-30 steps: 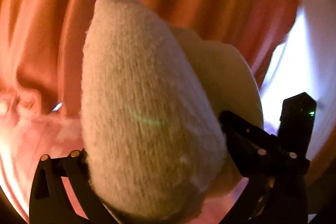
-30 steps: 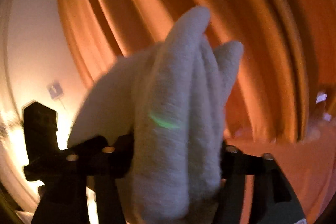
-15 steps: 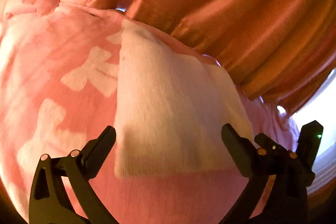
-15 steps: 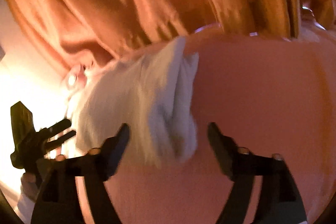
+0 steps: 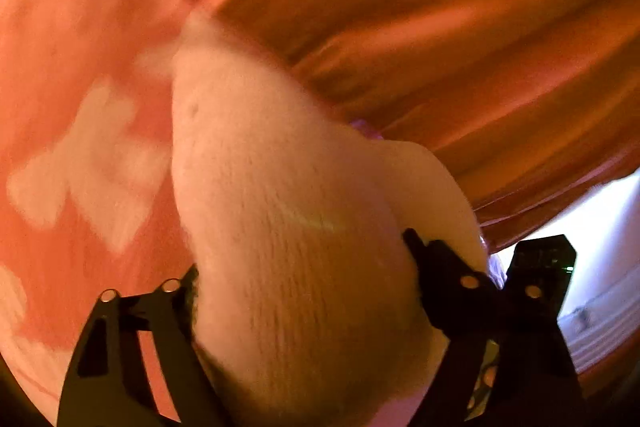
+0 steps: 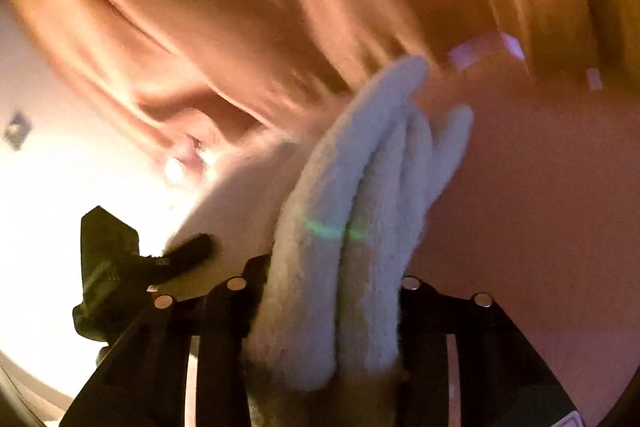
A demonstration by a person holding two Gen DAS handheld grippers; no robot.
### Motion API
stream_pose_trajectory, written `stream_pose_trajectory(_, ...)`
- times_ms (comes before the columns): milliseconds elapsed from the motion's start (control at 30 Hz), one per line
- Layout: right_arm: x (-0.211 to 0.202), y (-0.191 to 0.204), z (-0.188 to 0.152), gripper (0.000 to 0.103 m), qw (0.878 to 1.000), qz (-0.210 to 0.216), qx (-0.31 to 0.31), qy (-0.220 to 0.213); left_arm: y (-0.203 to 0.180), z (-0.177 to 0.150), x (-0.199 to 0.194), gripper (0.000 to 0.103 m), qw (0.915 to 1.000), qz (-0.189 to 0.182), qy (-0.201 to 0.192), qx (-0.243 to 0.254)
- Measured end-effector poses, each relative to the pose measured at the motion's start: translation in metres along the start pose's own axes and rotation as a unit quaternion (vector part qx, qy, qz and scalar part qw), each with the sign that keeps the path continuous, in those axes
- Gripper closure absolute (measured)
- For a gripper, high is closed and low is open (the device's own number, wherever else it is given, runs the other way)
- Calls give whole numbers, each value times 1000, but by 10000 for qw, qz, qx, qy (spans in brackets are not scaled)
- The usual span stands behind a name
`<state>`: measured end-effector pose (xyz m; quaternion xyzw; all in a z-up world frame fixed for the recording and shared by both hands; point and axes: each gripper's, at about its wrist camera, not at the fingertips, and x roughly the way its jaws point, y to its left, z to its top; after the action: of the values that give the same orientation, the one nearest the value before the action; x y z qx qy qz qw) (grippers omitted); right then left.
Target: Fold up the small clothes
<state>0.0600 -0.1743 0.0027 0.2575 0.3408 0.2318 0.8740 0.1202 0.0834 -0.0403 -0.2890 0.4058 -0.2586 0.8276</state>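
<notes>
A small white knitted garment (image 5: 288, 227) fills the space between the black fingers of my left gripper (image 5: 304, 267), which is shut on it. The same white garment (image 6: 352, 211) is bunched in folds between the fingers of my right gripper (image 6: 332, 279), which is also shut on it. It is lifted over a pink bedspread with white shapes (image 5: 80, 155). The other gripper (image 6: 116, 267) shows at the left of the right wrist view, holding the far edge.
Orange curtains (image 5: 440, 27) hang close behind the bed and also show in the right wrist view (image 6: 240, 7). A bright white wall (image 6: 48, 187) lies at the left of the right wrist view. The plain pink bedspread (image 6: 540, 187) lies to the right.
Half a second ago both grippers were open with the white garment lying on the bedspread. Now both have shut on it and raised it again.
</notes>
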Motion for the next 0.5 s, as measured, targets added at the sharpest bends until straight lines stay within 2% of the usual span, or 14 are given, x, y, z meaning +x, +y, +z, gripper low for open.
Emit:
stream_pose_trajectory(100, -20, 8, -2, 68, 9997, 127, -86, -211, -16, 9, -25, 27, 9995, -162, -203, 160)
stream_pose_trajectory(167, -23, -5, -17, 68, 9998, 110, 79, -147, -16, -2, -38, 27, 9994, -60, -151, 306)
stream_pose_trajectory(233, -3, -31, -38, 65, 9989, -182, 324, 282, -1, -19, -34, 26, 9993, 191, 14, 319)
stream_pose_trajectory(267, 17, -46, -50, 65, 9953, -470, 493, 685, 8, -25, -24, 26, 9986, 411, 159, 299)
stream_pose_trajectory(300, 26, -54, -59, 61, 9927, -709, 555, 808, 20, -32, -13, 27, 9969, 676, 328, 239)
stream_pose_trajectory(333, 21, -55, -62, 59, 9943, -609, 599, 642, 36, -40, -2, 25, 9955, 834, 421, 136)
stream_pose_trajectory(367, 15, -51, -62, 59, 9945, -631, 602, 580, 41, -42, -3, 25, 9974, 639, 341, 8)
stream_pose_trajectory(433, -8, -30, -58, 57, 9958, -775, 360, 323, 38, -41, -18, 26, 9984, 539, 94, -173)
stream_pose_trajectory(500, -26, -16, -64, 51, 9954, -951, 83, 30, 26, -41, -32, 22, 9981, 598, -145, 66)
